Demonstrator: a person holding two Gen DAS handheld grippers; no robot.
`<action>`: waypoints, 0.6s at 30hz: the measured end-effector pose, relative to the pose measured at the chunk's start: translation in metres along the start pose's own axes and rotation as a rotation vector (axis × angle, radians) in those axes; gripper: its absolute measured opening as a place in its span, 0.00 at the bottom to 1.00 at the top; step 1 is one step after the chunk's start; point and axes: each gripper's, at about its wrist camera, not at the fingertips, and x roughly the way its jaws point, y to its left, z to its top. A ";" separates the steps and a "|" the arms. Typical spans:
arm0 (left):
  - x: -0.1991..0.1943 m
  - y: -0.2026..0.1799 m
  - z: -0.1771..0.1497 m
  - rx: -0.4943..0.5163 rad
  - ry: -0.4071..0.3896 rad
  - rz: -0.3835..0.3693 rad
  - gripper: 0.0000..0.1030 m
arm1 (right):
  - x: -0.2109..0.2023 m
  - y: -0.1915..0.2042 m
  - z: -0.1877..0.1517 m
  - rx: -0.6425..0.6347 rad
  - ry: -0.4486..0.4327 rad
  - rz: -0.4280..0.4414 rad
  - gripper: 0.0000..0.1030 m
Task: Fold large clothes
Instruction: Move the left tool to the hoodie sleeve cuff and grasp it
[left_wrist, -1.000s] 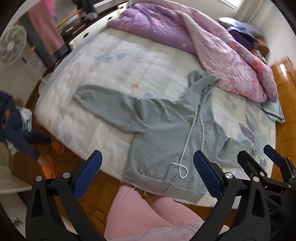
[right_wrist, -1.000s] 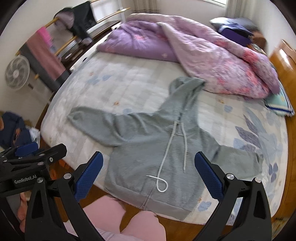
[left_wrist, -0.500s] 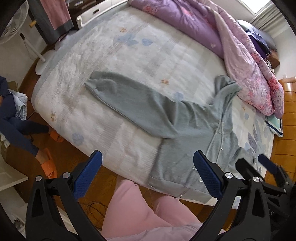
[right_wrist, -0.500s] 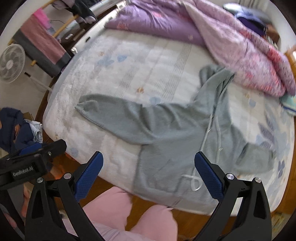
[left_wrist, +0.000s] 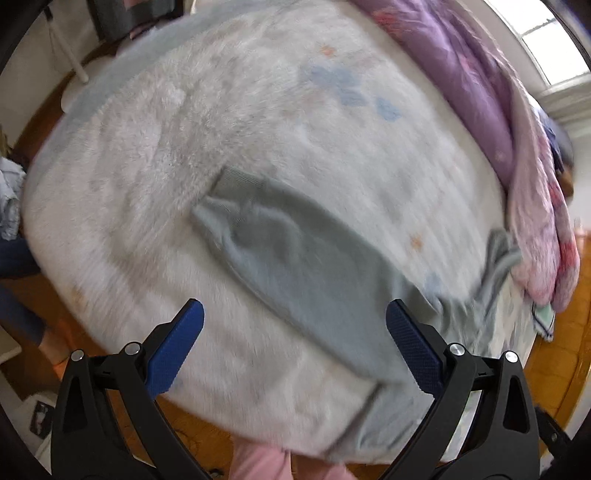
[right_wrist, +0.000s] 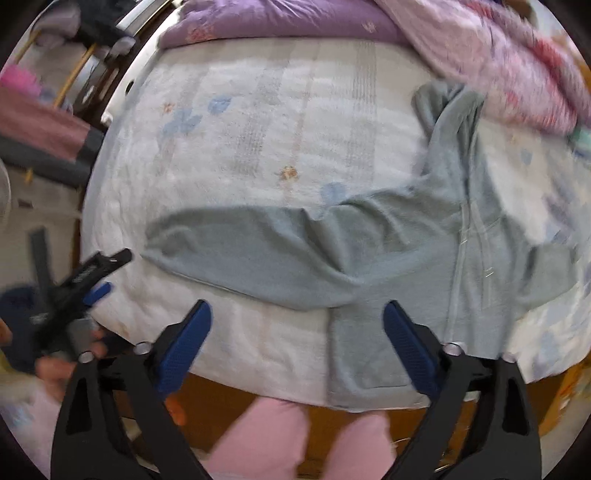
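Nearest, the left gripper (left_wrist: 293, 341) with its blue-padded black fingers is being held wide apart and empty above the near edge of the bed, and the right gripper (right_wrist: 297, 343) is likewise being held spread with nothing between its pads. Below them, the pink-trousered legs (right_wrist: 295, 435) of the person are being seen against the orange wooden floor (right_wrist: 229, 387).

Since a second ago, both cameras are being brought down and leftward: the whole garment was then in view, whereas the left sleeve (left_wrist: 295, 258) of the grey zip-up hooded sweatshirt (right_wrist: 424, 258) is now filling the left wrist view, its ribbed cuff (left_wrist: 231, 186) lying beyond the left gripper's fingers. The sweatshirt itself is being left unmoved, spread flat and front-up on the white quilted bedspread with faint blue flowers (right_wrist: 258, 129), its hem at the near edge and its hood (right_wrist: 447, 103) touching the far bedding. This is being read as an approach to the outstretched sleeve, so that a first fold inward across the body can be made; no fold is yet being formed.

Farthest, a rumpled purple and pink floral duvet (left_wrist: 491, 99) is being seen heaped along the far right.
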 end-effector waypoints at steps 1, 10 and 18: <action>0.015 0.012 0.011 -0.036 0.025 0.008 0.95 | 0.008 -0.002 0.005 0.025 0.017 0.006 0.81; 0.111 0.064 0.062 -0.213 0.192 0.056 0.95 | 0.066 -0.015 0.021 0.079 0.172 -0.109 0.77; 0.143 0.046 0.076 -0.148 0.185 0.209 0.43 | 0.085 -0.032 0.015 0.100 0.236 -0.166 0.77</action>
